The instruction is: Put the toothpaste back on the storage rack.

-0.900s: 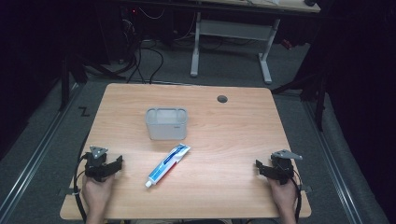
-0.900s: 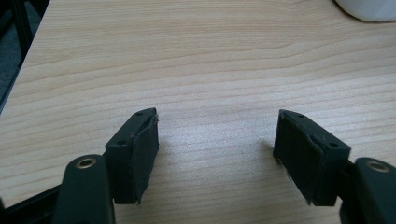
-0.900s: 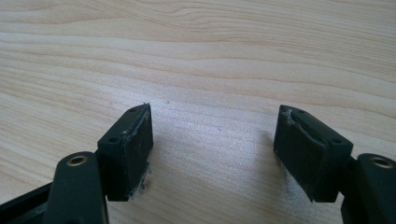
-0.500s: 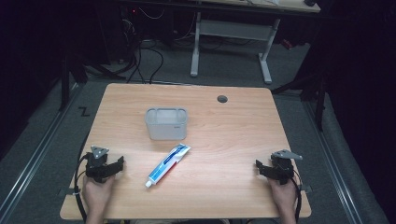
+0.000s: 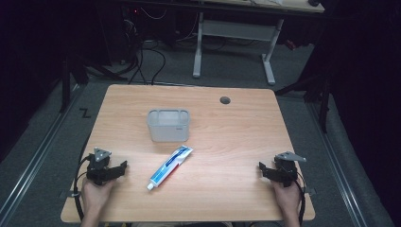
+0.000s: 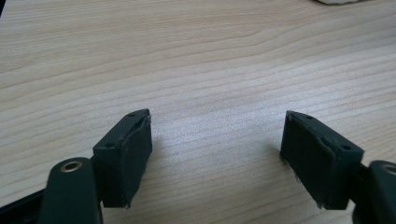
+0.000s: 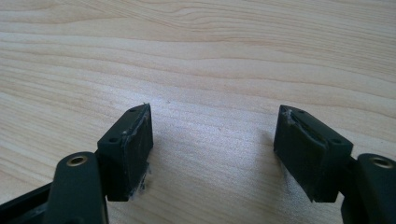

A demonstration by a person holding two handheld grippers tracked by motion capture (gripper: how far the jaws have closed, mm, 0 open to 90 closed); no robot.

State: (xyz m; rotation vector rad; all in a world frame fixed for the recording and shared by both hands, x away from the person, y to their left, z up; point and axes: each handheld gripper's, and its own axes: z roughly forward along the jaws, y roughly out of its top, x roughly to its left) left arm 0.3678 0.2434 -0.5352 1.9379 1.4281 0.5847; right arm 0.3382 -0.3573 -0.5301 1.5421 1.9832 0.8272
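Observation:
A blue and white toothpaste tube [image 5: 170, 167] lies slanted on the wooden table [image 5: 236, 137], cap toward the front. Behind it stands a clear plastic box [image 5: 169, 125], upright. My left gripper [image 5: 124, 166] rests near the front left of the table, a hand behind it, jaws pointing right toward the tube and apart from it. In the left gripper view the left gripper [image 6: 217, 140] stands open over bare wood. My right gripper [image 5: 261, 169] rests at the front right, jaws pointing left. In the right gripper view the right gripper [image 7: 212, 135] is open, nothing between its jaws.
A round cable hole [image 5: 225, 100] sits near the table's back edge. A white desk frame [image 5: 234, 33] stands on the floor beyond the table, with cables [image 5: 142, 61] on the grey carpet to the left of it.

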